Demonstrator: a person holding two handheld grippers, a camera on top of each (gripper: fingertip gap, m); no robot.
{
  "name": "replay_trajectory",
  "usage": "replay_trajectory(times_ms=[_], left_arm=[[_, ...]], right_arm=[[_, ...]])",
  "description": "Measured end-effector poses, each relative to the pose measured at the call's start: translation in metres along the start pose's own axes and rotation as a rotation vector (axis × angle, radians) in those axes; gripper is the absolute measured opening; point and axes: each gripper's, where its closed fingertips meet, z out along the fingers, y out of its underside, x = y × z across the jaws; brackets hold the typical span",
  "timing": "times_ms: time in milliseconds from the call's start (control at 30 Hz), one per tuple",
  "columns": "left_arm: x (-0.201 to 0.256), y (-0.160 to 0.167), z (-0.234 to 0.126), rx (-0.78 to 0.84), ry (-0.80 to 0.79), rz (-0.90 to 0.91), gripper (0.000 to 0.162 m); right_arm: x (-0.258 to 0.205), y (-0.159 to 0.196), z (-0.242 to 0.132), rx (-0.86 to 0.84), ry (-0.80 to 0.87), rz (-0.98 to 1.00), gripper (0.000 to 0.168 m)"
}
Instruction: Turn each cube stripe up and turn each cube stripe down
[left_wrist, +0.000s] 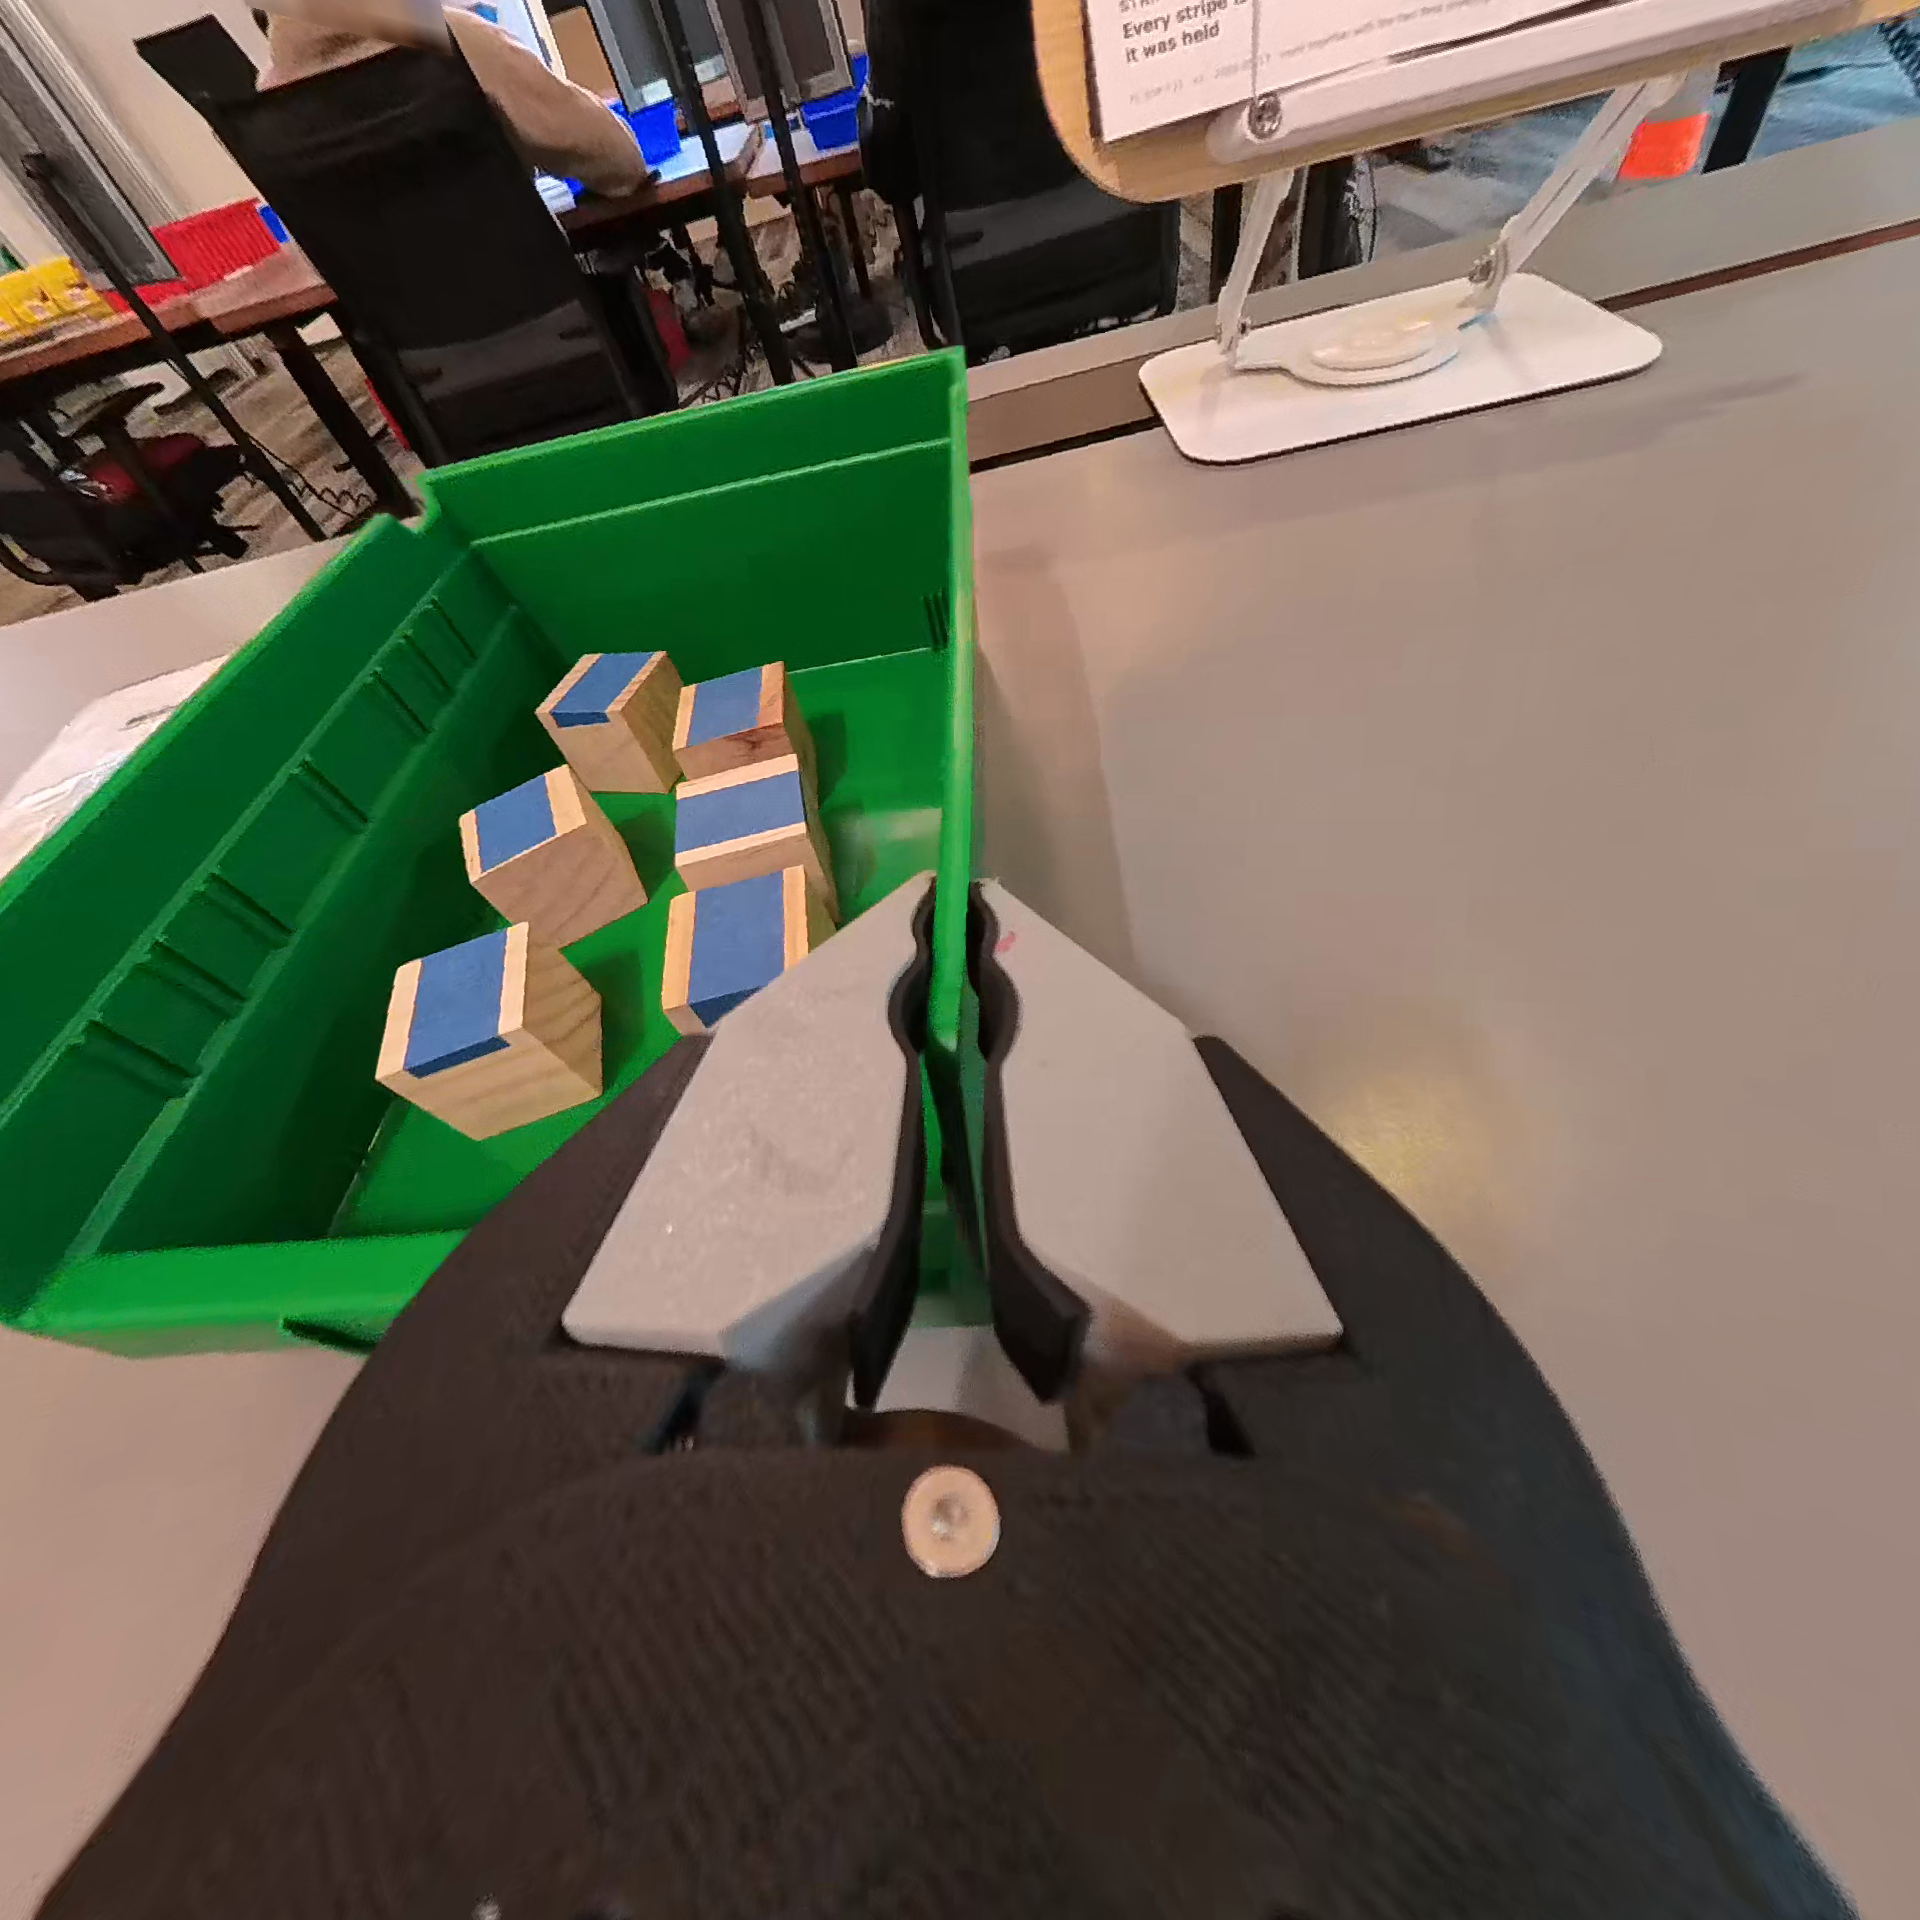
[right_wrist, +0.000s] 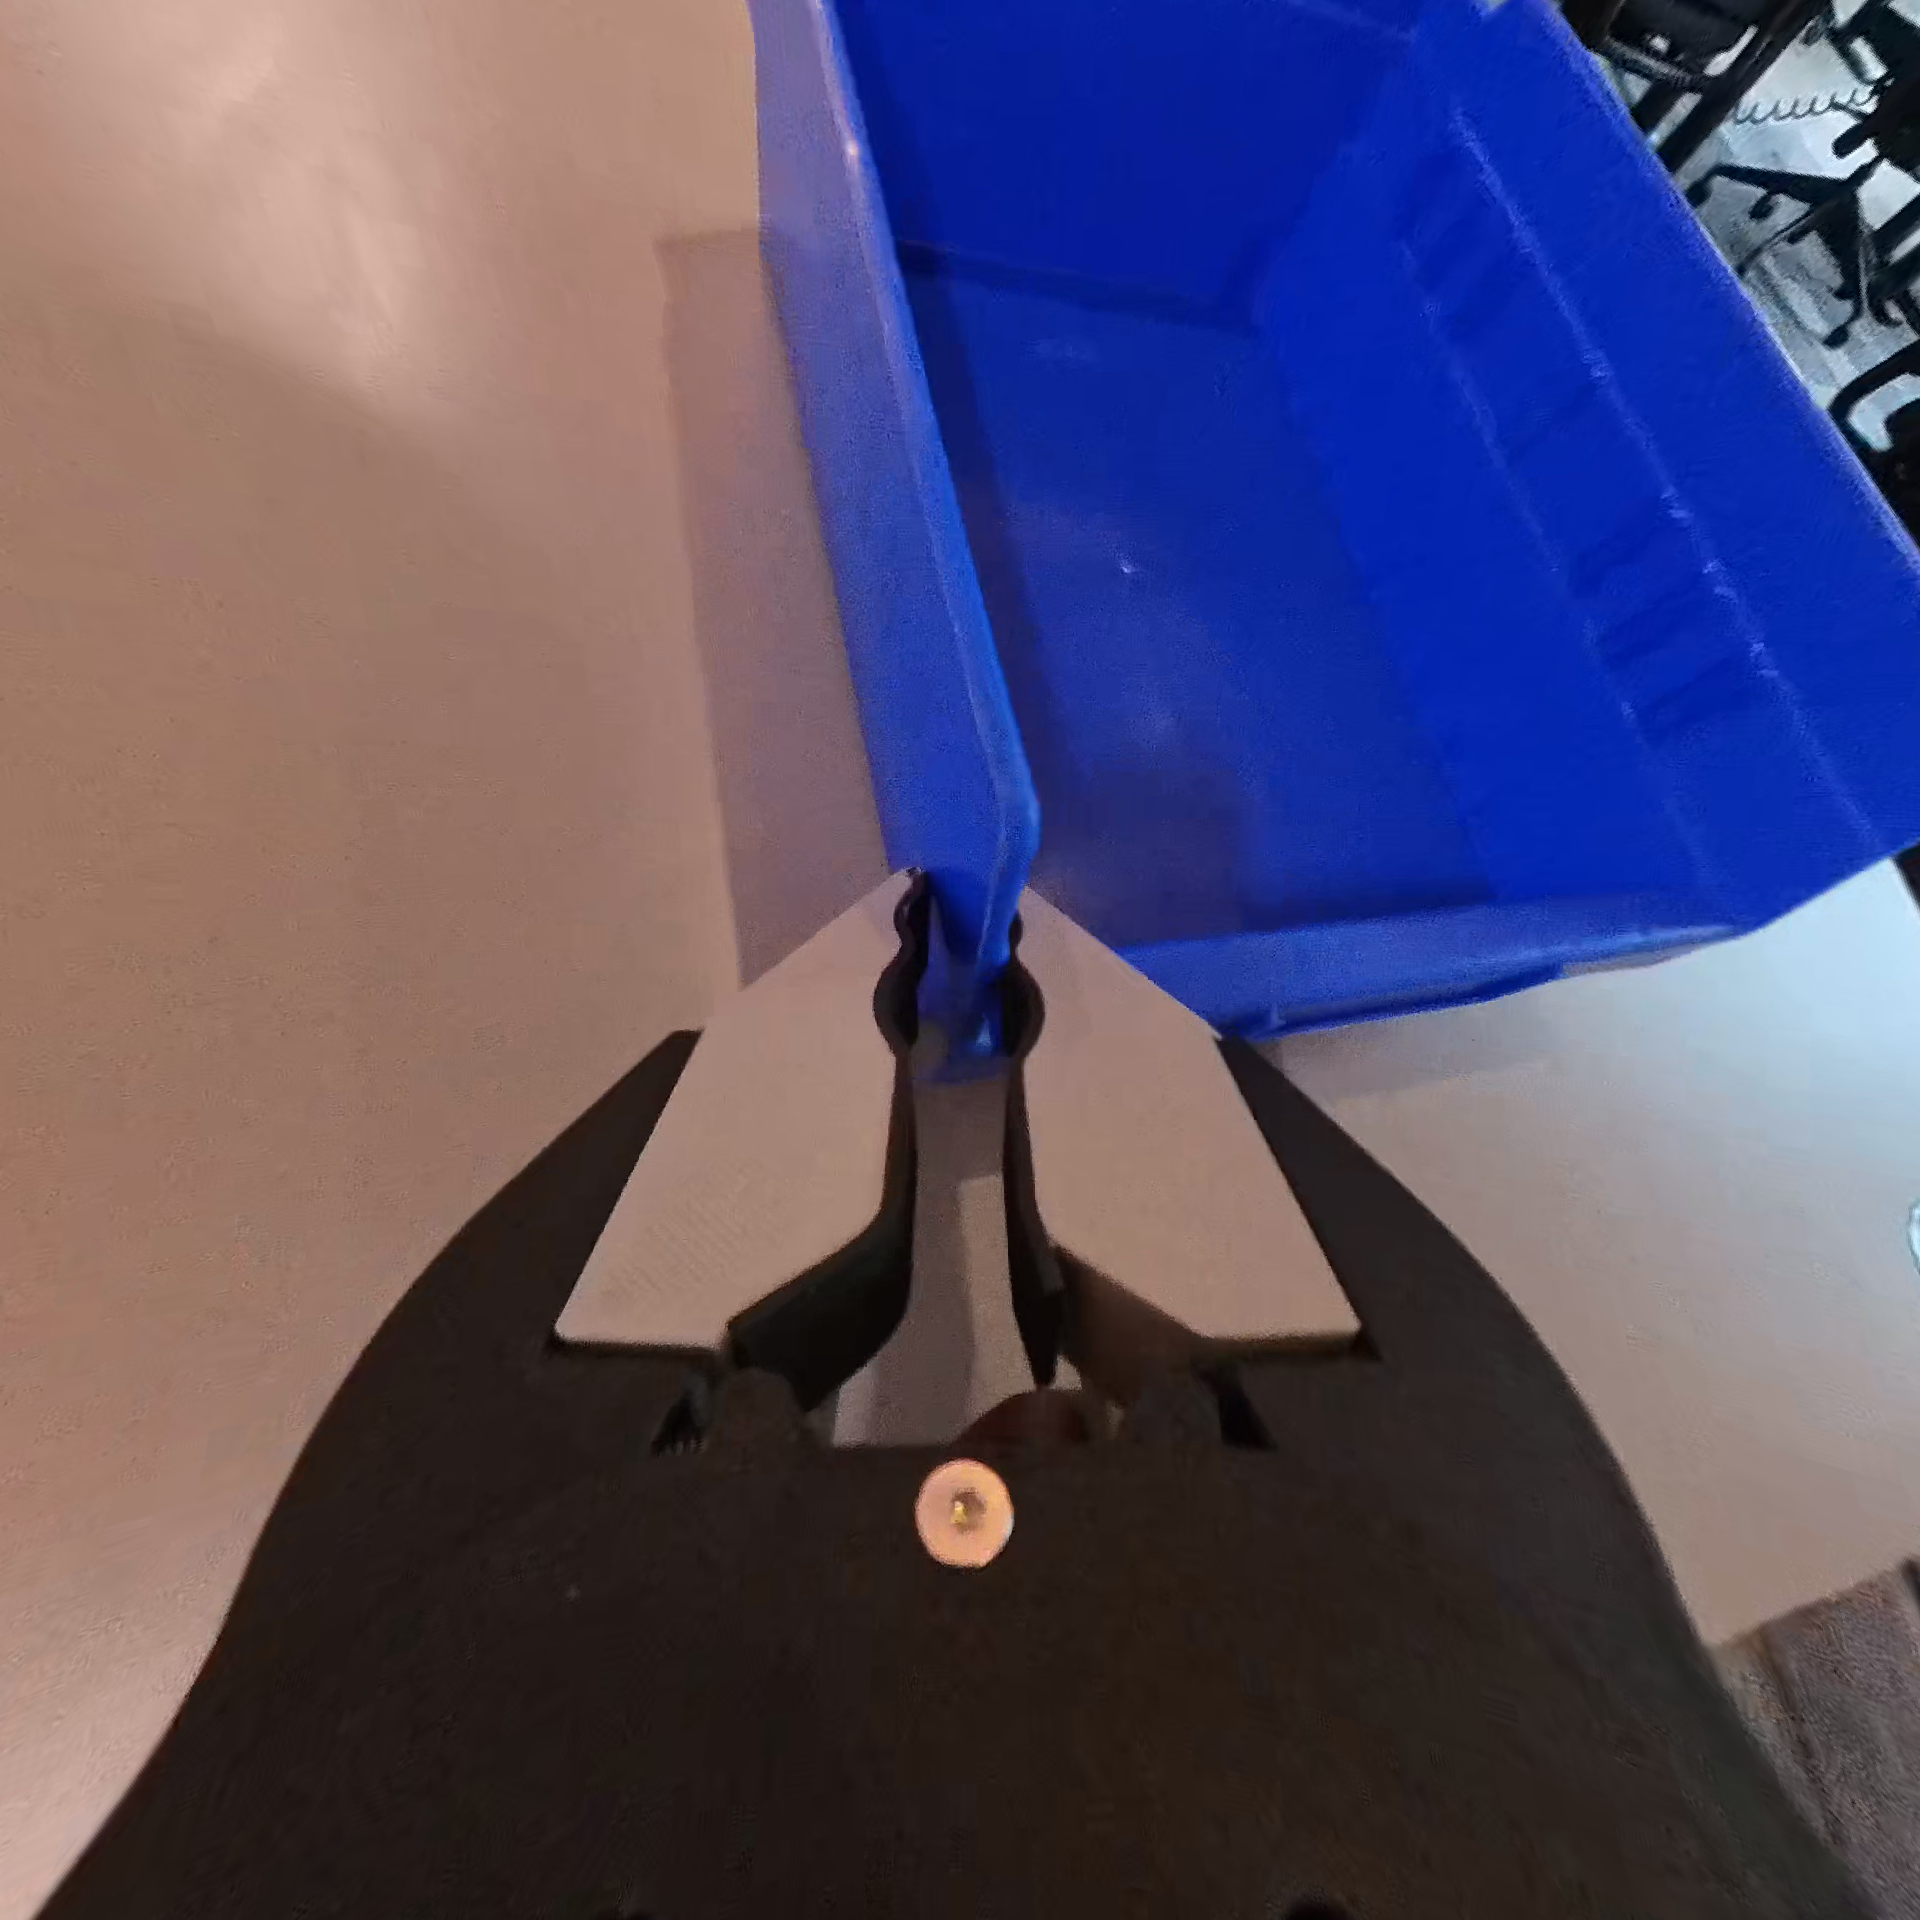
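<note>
Left claw (left_wrist: 951, 904) is pinched nearly closed on the green bin's (left_wrist: 665, 540) thin plastic wall; six blue-striped wooden cubes (left_wrist: 556, 847) sit left of it. Right claw (right_wrist: 961, 914) likewise clamps the smooth blue bin's (right_wrist: 914, 540) wall.

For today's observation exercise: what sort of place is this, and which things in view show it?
Probably a lab or workshop-style workroom. A green bin of striped wooden cubes sits on a grey table, with a clipped instruction sheet on a stand and colourful storage bins on desks behind.

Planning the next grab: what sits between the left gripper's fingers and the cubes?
Left wrist view: left gripper is clamped on the green bin wall; only bare bin floor separates it from the nearest cube.
</note>
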Motion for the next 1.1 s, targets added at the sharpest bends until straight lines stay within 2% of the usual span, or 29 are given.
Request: replay_trajectory(times_ms=[267, 367, 567, 667, 733, 800, 867, 933, 1000, 1100], left_arm=[[0.021, 0.009, -0.04, 0.01, 0.065, 0.051, 0.001], [0.025, 0.006, -0.035, 0.02, 0.063, 0.054, 0.001], [0.025, -0.003, -0.009, 0.015, 0.044, 0.044, 0.001], [0.028, -0.008, -0.014, 0.038, 0.067, 0.05, 0.012], [0.032, -0.018, -0.03, 0.065, 0.09, 0.055, 0.039], [0.033, -0.05, -0.057, 0.183, 0.09, 0.073, 0.042], [0.036, -0.091, -0.081, 0.333, 0.089, 0.085, 0.035], [0.051, -0.123, -0.088, 0.401, 0.15, 0.06, 0.035], [0.081, -0.142, -0.079, 0.413, 0.244, 0.051, 0.04], [0.134, -0.146, -0.036, 0.386, 0.32, 0.083, 0.042]], right_arm=[[-0.007, 0.036, -0.051, 0.026, -0.097, 0.009, 0.002], [-0.015, 0.03, -0.047, 0.041, -0.101, -0.001, 0.001], [-0.019, 0.003, -0.012, 0.029, -0.092, -0.026, 0.002], [-0.018, 0.003, -0.014, 0.042, -0.124, -0.021, 0.01], [-0.017, 0.003, -0.028, 0.063, -0.138, -0.027, 0.021], [-0.023, -0.013, -0.056, 0.146, -0.183, -0.044, 0.034], [-0.039, -0.047, -0.09, 0.277, -0.262, -0.064, 0.049], [-0.062, -0.086, -0.119, 0.4, -0.343, -0.084, 0.061], [-0.094, -0.12, -0.135, 0.495, -0.429, -0.1, 0.064], [-0.158, -0.149, -0.127, 0.514, -0.578, -0.125, 0.078]])
